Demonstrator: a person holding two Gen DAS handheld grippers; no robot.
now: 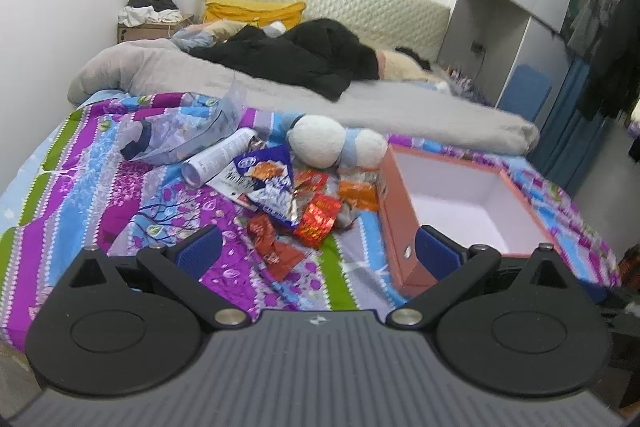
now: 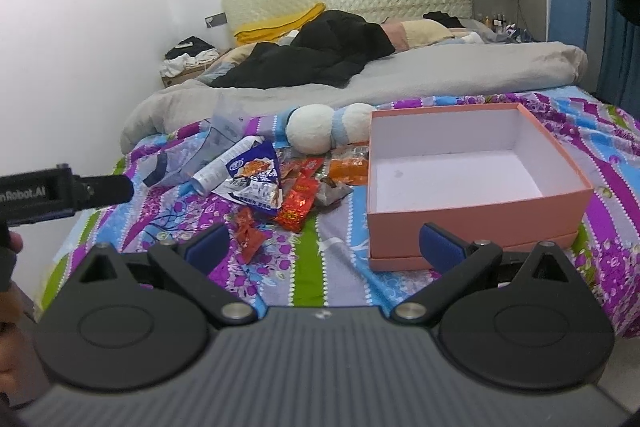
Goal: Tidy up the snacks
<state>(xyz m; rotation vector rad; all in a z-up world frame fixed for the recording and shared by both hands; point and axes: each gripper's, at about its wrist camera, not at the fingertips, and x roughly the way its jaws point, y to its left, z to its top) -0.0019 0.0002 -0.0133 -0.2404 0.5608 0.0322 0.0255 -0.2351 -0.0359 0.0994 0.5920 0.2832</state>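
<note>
Both grippers hang above the near edge of the bed, fingers spread wide and holding nothing. In the left wrist view the left gripper (image 1: 318, 247) frames the snacks (image 1: 308, 203): the crinkly red and orange foil packets lie centre frame, just beyond and between its blue ribbed fingertips (image 1: 200, 251), the nearest red packet (image 1: 274, 243) almost between them. The box (image 1: 460, 203), salmon card outside and white inside, sits open at right, its near corner behind the right fingertip.

In the right wrist view the right gripper (image 2: 324, 249) faces the gap between pile and box, the snacks to centre left, the box at centre right. A blue-and-white bag (image 2: 256, 183) lies atop the pile, a white tube (image 2: 224, 167) beside it, a crumpled clear bag (image 2: 188, 155) further left. A plush toy (image 2: 328, 129) of round white lumps rests behind the snacks, touching the box's far corner. The striped floral quilt (image 2: 312, 259) lies beneath everything.
</note>
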